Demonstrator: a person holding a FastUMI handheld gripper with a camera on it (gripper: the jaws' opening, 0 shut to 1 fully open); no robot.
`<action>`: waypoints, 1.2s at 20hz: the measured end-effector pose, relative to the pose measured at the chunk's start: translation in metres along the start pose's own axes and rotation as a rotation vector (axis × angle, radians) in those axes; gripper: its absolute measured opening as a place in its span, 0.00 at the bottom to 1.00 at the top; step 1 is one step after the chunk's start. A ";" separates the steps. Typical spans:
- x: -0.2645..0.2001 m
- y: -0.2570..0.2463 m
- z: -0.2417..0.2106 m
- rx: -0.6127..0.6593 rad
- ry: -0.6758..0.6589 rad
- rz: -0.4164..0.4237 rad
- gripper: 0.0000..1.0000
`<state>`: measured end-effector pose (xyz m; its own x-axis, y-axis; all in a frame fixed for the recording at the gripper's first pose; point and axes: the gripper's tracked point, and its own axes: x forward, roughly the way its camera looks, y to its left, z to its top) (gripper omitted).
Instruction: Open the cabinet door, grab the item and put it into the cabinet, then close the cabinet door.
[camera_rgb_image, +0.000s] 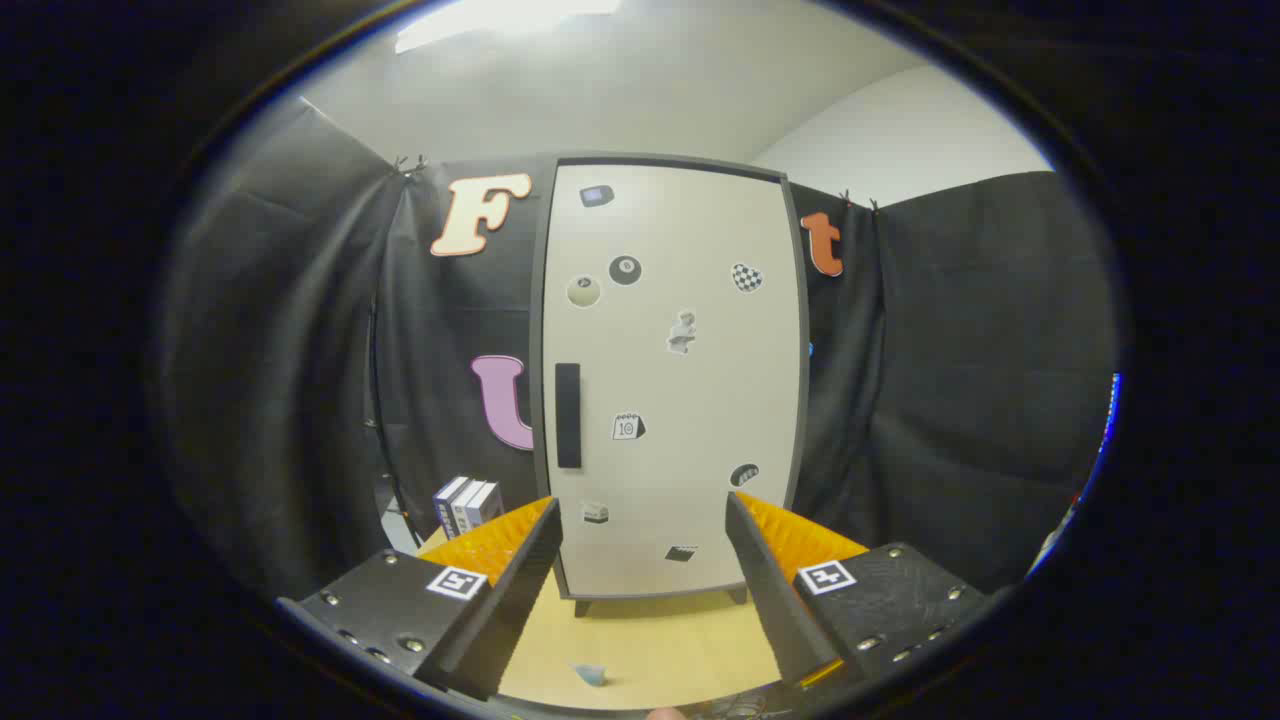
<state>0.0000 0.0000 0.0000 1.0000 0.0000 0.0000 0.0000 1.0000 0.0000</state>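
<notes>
Facing the closed cabinet door (670, 380) at frame centre, the tongs (640, 520) gape wide and empty; its upright handle (568, 415) lies ahead, slightly left, above the table (650, 640).

The cabinet door (668, 380) carries several stickers, and two of them show readable numbers: a black billiard-ball sticker (625, 269) near the top bears an "8", and a small calendar-page sticker (628, 427) lower down, right of the dark handle, bears a "10". The other stickers on the door have no legible writing, and the print on the boxes (466, 503) standing left of the cabinet is too small to read.
</notes>
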 end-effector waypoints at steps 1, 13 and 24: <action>0.003 -0.002 -0.002 -0.004 0.000 -0.001 0.97; 0.023 -0.005 -0.004 -0.003 0.013 0.005 0.98; 0.057 0.016 -0.011 -0.005 0.033 0.053 0.97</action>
<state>0.0571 0.0157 -0.0108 0.9980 0.0532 -0.0334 -0.0534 0.9986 -0.0040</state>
